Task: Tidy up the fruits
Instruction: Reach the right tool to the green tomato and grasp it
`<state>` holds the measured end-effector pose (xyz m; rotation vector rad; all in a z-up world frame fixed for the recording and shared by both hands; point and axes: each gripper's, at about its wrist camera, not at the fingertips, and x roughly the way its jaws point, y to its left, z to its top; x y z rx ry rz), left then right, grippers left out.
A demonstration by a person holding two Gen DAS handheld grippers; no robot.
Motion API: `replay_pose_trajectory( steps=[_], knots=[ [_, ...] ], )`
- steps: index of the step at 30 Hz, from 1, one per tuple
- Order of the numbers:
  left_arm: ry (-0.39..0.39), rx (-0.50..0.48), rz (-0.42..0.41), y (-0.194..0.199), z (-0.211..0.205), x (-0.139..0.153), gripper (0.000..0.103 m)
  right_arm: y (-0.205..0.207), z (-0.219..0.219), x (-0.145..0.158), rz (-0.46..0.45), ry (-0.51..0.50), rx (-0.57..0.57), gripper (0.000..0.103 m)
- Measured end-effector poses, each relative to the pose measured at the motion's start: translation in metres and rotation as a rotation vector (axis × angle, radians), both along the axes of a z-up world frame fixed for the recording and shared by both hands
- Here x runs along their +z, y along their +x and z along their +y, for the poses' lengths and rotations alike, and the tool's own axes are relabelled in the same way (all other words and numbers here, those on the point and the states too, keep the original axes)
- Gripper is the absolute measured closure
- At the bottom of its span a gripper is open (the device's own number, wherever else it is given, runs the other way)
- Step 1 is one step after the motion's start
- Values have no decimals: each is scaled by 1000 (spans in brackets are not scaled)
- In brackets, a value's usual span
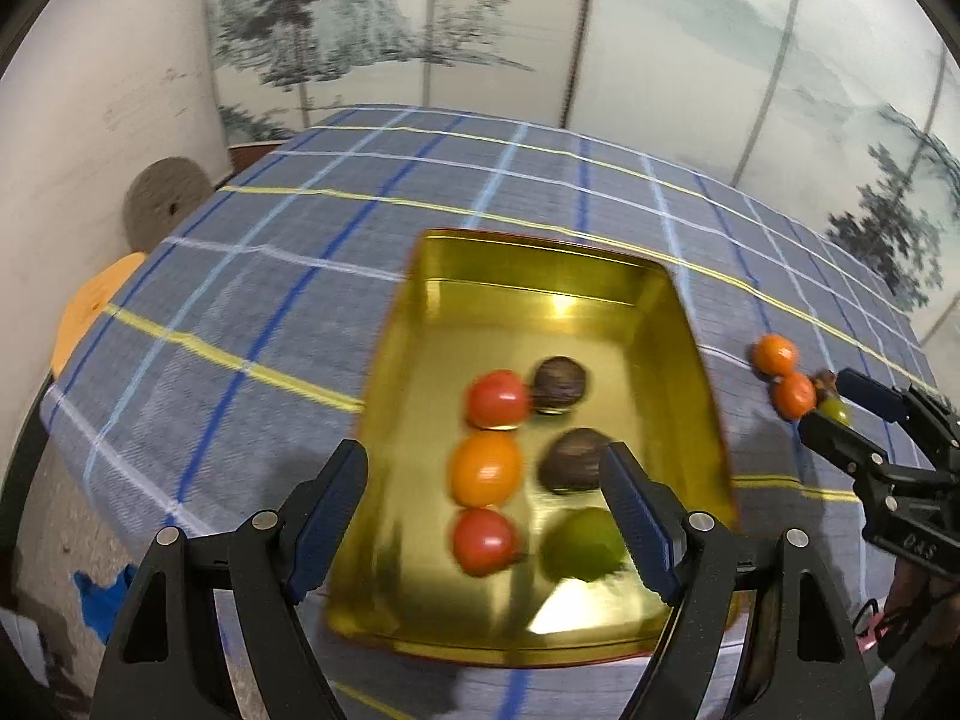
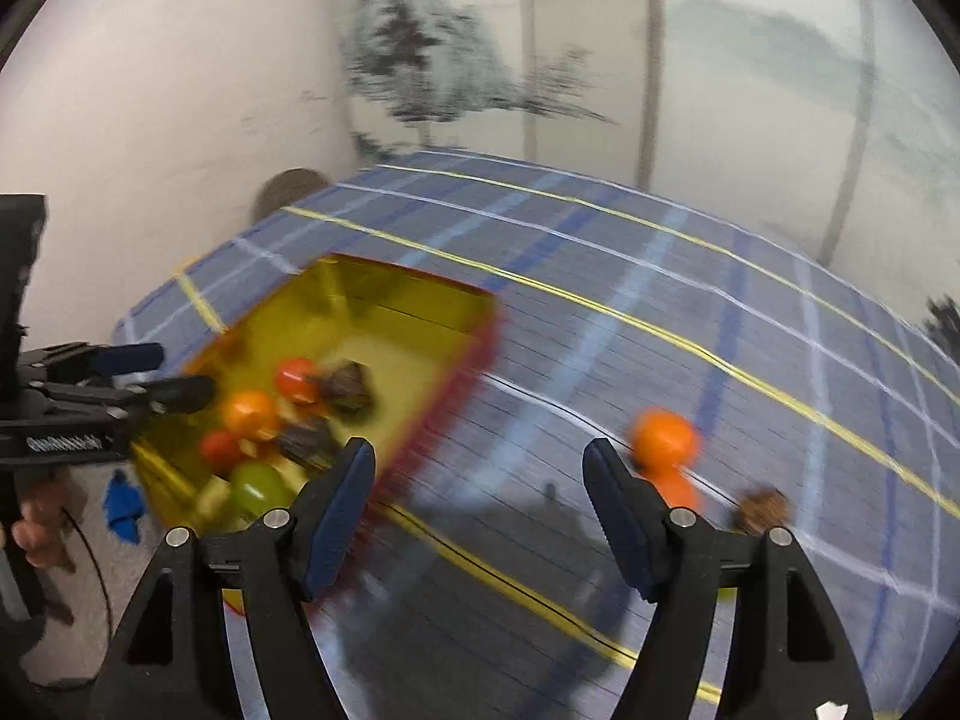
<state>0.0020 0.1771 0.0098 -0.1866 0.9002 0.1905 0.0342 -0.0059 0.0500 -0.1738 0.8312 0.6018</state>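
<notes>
A gold tray point(image 1: 678, 324) stood on the bench point(image 1: 300, 252), which was covered by a blue checked cloth. Inside the tray lay six fruits in two rows: a red one point(image 1: 497, 399), an orange one point(image 1: 485, 468) and another red one point(image 1: 483, 542) in one row, two dark brown ones point(image 1: 559, 385) and a green one point(image 1: 581, 545) in the other. The left gripper point(image 1: 483, 510) hung above the near side of the tray, its jaws wide and empty. Two oranges point(image 2: 663, 438) and a small brown fruit point(image 2: 763, 509) lay on the cloth, apart from the tray and towards the right edge of the bench. The right gripper point(image 2: 477, 510) was near them, its jaws apart with nothing between.
</notes>
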Motion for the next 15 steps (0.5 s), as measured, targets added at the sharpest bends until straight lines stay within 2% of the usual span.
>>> replay_pose_trajectory(
  steps=[7,11,15],
  knots=[
    [1,-76,15,11,-34,-4,23,6,-82,-28,59,-42,-182,34],
    [6,-99,21,12,-45,-5,23,11,-99,-44,99,-41,-227,34],
    [11,-112,29,14,-52,-6,23,20,-103,-54,119,-29,-252,45]
  ],
)
